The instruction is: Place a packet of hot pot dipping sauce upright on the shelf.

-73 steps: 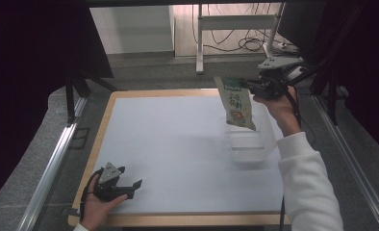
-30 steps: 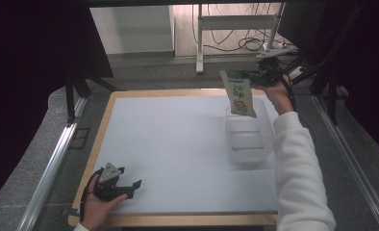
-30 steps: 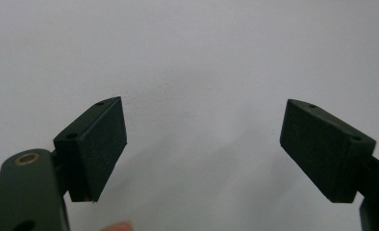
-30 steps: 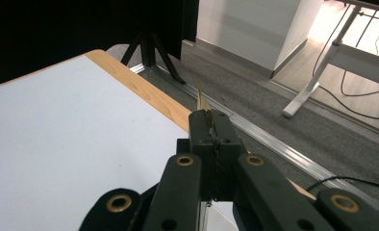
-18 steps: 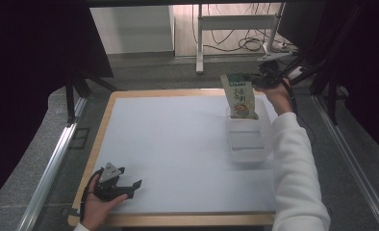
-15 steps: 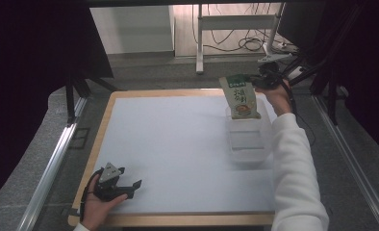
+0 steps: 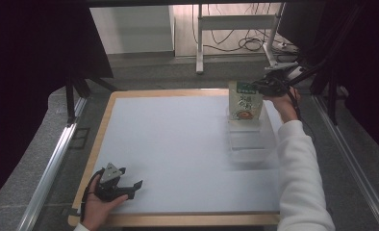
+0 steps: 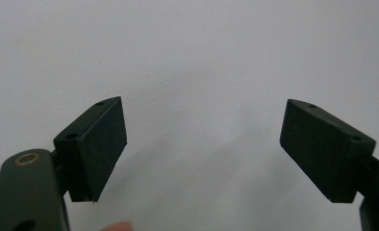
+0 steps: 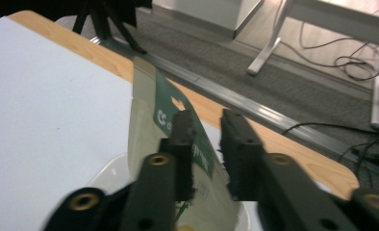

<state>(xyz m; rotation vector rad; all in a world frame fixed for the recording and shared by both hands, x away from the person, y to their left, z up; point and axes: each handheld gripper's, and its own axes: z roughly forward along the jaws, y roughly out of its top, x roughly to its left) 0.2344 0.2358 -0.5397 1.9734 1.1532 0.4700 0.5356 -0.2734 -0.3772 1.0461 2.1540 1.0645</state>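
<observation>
Right gripper [image 7: 266, 88], jaws just parting around our pouch [image 7: 246, 102], nears the table [image 7: 178, 144] edge; left gripper [image 8: 202, 139] gapes empty.

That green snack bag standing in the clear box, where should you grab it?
Grab the snack bag by its flat top edge, coming from above. It stands upright in the clear box, whose walls hide its lower part, so probably just the thin top strip is free for the fingers to pinch.

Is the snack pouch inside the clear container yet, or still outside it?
Inside: the snack pouch stands upright with its bottom in the clear container, at the far end.
</observation>
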